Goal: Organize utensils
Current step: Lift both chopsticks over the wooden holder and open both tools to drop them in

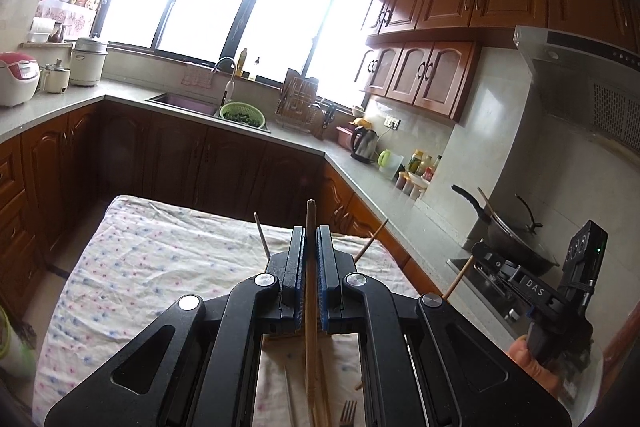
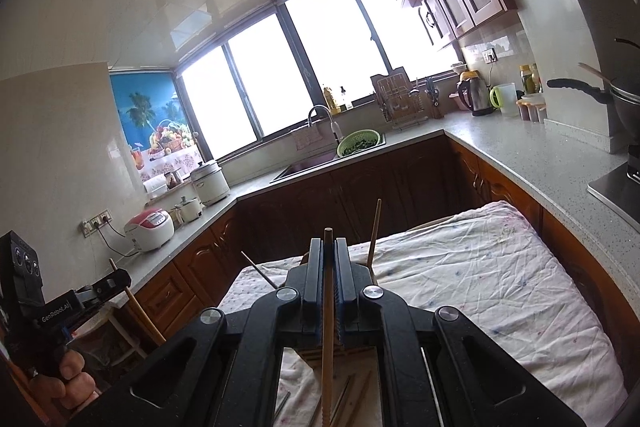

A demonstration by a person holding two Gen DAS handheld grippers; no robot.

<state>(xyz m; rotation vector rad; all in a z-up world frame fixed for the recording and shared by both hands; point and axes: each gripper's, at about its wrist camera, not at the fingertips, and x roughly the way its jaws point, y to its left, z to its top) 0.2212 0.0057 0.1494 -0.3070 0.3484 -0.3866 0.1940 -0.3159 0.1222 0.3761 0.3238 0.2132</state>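
From my left wrist camera I get the range hood [image 1: 580, 75] and the wok [image 1: 516, 231] on the stove, plus a fork [image 1: 347, 417] lying low on the flowered cloth [image 1: 152, 267] covering the worktop — my right wrist camera shows none of those clearly, giving instead the wall socket [image 2: 96, 225] behind the rice cooker [image 2: 149, 229]. Both pairs of fingers are closed on a single wooden chopstick each — the left gripper [image 1: 311, 239] pinches the left chopstick [image 1: 310, 291] running lengthwise between its pads with the tip poking past them, and the right gripper [image 2: 329, 251] clamps the right chopstick [image 2: 328, 327] the same way, above loose chopsticks [image 2: 352, 399] on the cloth.
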